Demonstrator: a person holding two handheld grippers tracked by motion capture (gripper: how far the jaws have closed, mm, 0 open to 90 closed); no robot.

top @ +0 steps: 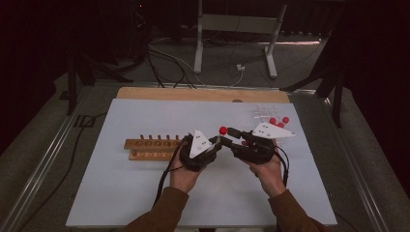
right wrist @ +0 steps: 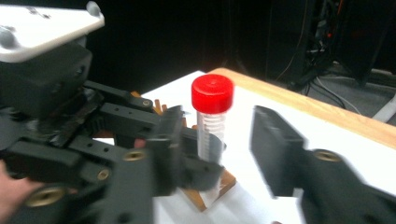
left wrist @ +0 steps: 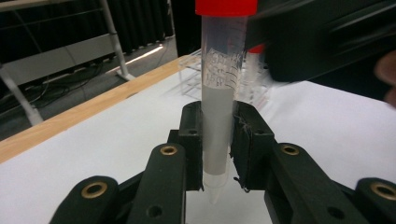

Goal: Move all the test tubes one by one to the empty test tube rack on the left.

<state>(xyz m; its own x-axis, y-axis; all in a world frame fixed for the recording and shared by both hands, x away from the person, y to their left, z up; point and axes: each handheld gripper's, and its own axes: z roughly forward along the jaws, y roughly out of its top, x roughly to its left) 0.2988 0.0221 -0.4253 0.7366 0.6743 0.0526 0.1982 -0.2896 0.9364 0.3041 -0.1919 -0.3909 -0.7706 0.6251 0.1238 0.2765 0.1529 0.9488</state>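
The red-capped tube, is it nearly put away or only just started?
Only partway. Done: the tube is out of the clear rack, where other red-capped tubes wait. In hand: the left gripper clamps it upright, and the right gripper stands open around it. Left: the wooden rack looks empty.

High view above looking down on white table (top: 145,193), both gripper views close-up, sharing red-capped tube (left wrist: 219,93)

Two hand-held grippers (top: 218,141); four red-capped tubes (top: 223,130); one wooden rack (top: 150,144).
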